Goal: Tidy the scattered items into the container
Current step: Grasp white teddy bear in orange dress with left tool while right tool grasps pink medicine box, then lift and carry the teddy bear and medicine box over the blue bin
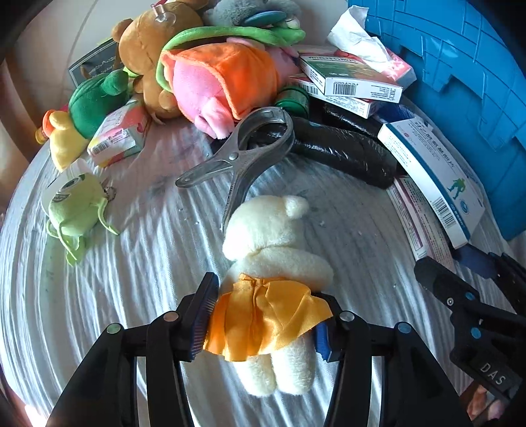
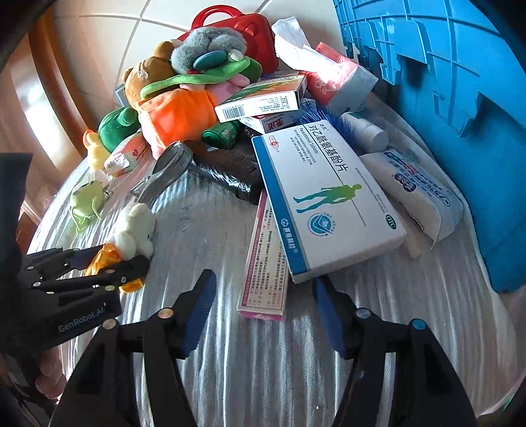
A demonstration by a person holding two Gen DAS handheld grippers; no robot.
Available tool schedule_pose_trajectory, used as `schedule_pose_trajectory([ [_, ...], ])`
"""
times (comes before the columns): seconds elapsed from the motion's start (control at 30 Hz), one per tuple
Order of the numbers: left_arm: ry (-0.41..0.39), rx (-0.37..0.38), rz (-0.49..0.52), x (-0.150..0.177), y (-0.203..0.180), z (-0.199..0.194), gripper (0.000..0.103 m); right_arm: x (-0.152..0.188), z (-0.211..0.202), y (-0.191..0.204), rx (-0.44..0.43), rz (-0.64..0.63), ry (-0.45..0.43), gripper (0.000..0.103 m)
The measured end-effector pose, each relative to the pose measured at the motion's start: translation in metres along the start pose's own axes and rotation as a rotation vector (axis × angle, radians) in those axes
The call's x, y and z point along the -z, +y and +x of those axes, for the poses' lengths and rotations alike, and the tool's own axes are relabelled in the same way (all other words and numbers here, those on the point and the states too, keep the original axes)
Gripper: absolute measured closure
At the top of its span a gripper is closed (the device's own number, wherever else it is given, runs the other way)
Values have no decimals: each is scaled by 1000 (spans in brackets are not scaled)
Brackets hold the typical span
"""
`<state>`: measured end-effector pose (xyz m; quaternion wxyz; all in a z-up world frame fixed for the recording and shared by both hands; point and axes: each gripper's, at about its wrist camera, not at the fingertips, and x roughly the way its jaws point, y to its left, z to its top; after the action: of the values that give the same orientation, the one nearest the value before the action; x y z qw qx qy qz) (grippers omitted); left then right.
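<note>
We grip the cream plush bear (image 1: 276, 262) at its satin skirt with the left gripper (image 1: 263, 318) (soft, light, slippery cloth); the right gripper (image 2: 263, 315), fingers wide, faces the white medicine box (image 2: 325, 200) at twelve o'clock.

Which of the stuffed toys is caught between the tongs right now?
The small white bear in the yellow skirt, pinched at its waist; the other plush toys lie loose farther back.

This looks like a home. Plush toys (image 1: 210, 78) lie heaped with medicine boxes (image 2: 325, 200), a tissue pack (image 2: 335, 78) and a red plastic case (image 2: 250, 29) on a desk under a white ribbed cloth (image 2: 210, 230). Beyond are pale floor tiles (image 2: 111, 39), warm wooden trim (image 2: 49, 82) and a blue plastic crate (image 2: 460, 98).
</note>
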<state>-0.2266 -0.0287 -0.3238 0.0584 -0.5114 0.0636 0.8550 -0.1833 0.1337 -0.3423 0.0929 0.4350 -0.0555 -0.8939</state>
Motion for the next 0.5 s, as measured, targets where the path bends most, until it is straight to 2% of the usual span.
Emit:
schedule_pose_trajectory([
  [0.07,-7,-2,-6,4,-1,7,52,-3,6,5,11,-8,-1,41],
  [0.1,-10,3,-11,6,-1,8,54,-4,10,7,25,-13,4,46],
  [0.13,-14,6,-12,7,-1,8,59,-4,12,9,65,-31,-1,64],
  [0.17,-17,8,-14,8,-1,8,60,-5,13,10,77,-34,0,71],
  [0.5,-8,-15,-20,21,10,0,65,20,-3,30,11,-58,19,72],
])
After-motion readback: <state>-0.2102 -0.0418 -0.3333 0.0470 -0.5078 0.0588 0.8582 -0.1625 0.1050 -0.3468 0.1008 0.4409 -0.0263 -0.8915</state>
